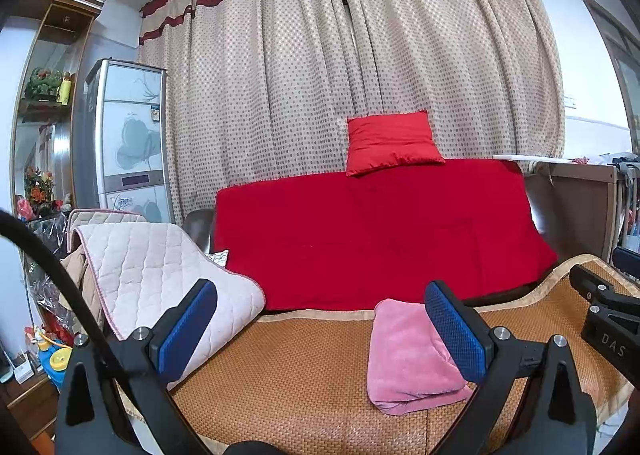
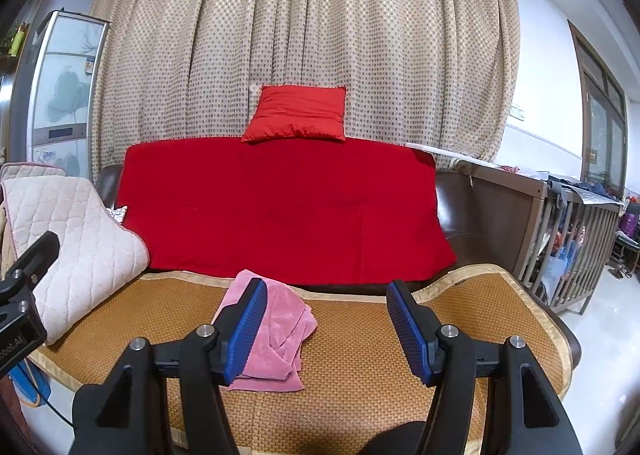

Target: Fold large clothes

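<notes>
Pink terry cloth, a folded garment, lies on the woven mat just ahead of my right tool and slightly to its left side, and just ahead of my left tool toward its right finger. Both tools stand spread and empty, pinching nothing, apart from the cloth. I judge the folding mostly done: the bundle looks compact, though its loose edges may want a final tidy.

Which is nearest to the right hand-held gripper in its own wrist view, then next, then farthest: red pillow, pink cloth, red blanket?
From the right hand-held gripper:
1. Pink cloth, on the mat, partly behind its left finger.
2. Red blanket, draped over the sofa back beyond the mat.
3. Red pillow, on top, against the curtain.
</notes>
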A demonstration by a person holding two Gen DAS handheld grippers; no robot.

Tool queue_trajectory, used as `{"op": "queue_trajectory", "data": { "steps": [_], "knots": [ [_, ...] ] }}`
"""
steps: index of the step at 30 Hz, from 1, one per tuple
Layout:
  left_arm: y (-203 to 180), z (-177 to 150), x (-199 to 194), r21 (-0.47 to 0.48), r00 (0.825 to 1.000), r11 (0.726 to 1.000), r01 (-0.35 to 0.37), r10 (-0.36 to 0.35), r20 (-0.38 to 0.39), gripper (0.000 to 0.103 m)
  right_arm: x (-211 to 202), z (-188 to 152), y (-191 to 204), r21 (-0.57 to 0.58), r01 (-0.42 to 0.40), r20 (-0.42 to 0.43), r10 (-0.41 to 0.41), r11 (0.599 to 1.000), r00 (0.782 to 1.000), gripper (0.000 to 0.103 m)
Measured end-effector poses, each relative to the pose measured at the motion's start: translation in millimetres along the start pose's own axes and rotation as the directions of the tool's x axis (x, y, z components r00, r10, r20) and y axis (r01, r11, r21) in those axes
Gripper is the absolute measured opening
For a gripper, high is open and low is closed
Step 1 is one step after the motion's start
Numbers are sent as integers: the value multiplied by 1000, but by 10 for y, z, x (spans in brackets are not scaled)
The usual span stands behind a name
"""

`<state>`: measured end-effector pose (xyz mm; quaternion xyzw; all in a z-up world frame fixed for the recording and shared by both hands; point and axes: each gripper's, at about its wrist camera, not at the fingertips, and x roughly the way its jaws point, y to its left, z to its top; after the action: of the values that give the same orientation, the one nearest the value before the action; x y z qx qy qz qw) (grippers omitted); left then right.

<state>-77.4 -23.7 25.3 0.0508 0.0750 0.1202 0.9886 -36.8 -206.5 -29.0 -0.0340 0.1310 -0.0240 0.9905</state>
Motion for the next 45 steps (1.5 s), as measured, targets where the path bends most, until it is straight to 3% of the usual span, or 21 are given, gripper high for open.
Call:
{"op": "queue_trajectory", "data": {
  "steps": [17,34,45],
  "knots": [
    [-26,-70,61,19,1000,1000,-18,18,-14,103,123,-103,-5,9,5,-17,-5,1000,1000,66],
    [-89,-243,209,59,997,998,-27,31,-64,103,528,-395,-154,12,50,-128,-48,999,991,66],
    [-176,-297,231,87,996,996,-10,18,-85,103,539,-390,-199,24,34,-122,-30,999,992,66]
  ]
}}
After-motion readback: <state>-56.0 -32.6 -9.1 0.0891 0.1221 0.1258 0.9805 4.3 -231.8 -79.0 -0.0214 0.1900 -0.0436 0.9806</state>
